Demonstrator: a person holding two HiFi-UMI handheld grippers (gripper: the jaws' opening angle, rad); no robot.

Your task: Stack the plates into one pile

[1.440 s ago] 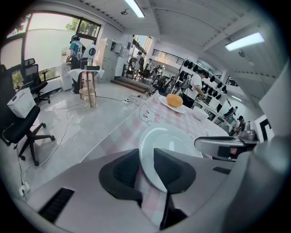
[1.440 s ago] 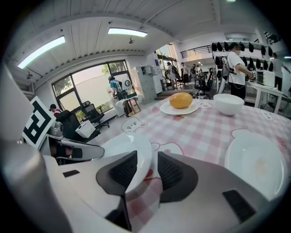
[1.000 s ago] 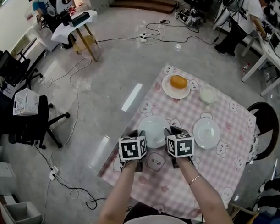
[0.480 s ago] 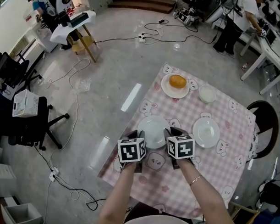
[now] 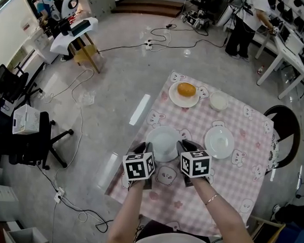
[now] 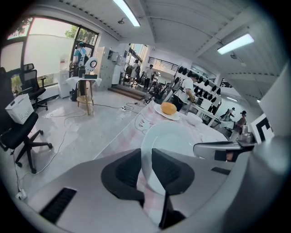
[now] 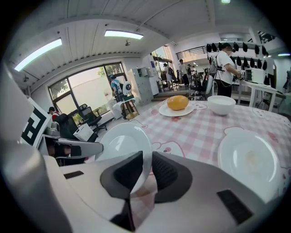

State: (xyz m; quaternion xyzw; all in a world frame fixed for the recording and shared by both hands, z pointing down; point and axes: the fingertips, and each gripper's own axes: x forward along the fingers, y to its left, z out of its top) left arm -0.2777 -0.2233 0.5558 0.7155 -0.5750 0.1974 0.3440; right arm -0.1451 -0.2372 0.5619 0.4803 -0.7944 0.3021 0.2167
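From the head view, the bodies of the left gripper (image 5: 147,149) and the right gripper (image 5: 183,147) cover the near rim of the white plate (image 5: 163,143). That view does not show where the jaws meet it. Whether the plate's underside rests on the pink checked counter (image 5: 224,186) or hangs just above it cannot be told from any view. The counter's 6 o'clock edge is cut off behind the person's forearms.

The white plate lies near the counter's 9 o'clock side, with the left gripper at about its 7 o'clock and the right gripper at about its 5 o'clock. In the left gripper view, the plate's rim runs straight into the narrow slot between the two dark pads, and the rest of the plate spreads away toward 12 o'clock. The right gripper view shows the same thing from the other side, the rim vanishing between the pads and the plate fanning out toward 11 o'clock.

Both sets of jaws have just been closing. Each now stands only as wide as the thin rim, pinching it.

A second plate (image 5: 219,142), bare, sits at 3 o'clock of the white plate, apart from it. A bun plate (image 5: 176,98) carrying a bun (image 5: 186,89) lies at 12 o'clock. A small bowl (image 5: 218,101) lies at about 1 o'clock.
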